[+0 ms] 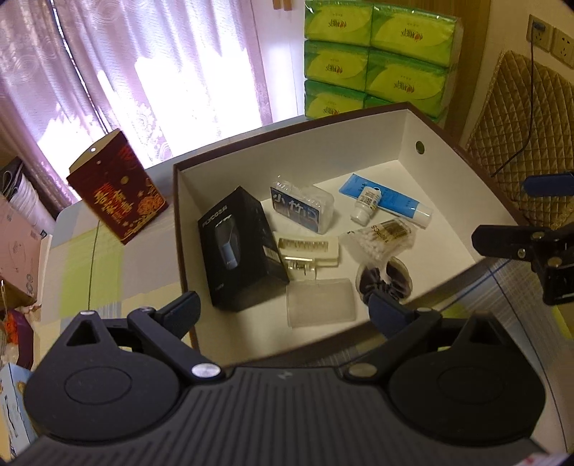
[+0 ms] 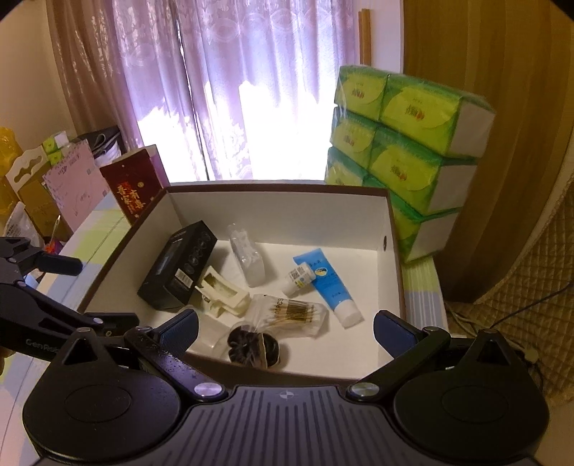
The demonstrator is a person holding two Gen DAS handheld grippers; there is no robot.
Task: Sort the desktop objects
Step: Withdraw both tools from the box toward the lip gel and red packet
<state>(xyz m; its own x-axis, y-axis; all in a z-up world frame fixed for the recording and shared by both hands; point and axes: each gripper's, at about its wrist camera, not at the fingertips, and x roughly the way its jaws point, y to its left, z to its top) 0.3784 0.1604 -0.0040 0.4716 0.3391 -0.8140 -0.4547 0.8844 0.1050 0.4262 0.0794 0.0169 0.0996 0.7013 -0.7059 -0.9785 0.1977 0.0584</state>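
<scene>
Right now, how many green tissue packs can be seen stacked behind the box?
6 show in the left wrist view: top row, middle row, bottom row. The box may hide more.

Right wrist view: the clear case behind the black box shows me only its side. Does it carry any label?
Observer: Yes. In the left wrist view the clear case has a blue label with white characters on its top face.
Operator: What is printed on the top of the black box?
Observer: The black box shows the word FLYCO and a picture of a blue-grey device.
Operator: Near the front wall my finger hides the floor. Does anything lie there?
Observer: A flat clear card sleeve lies there, between the black box and the dark hair ties.
</scene>
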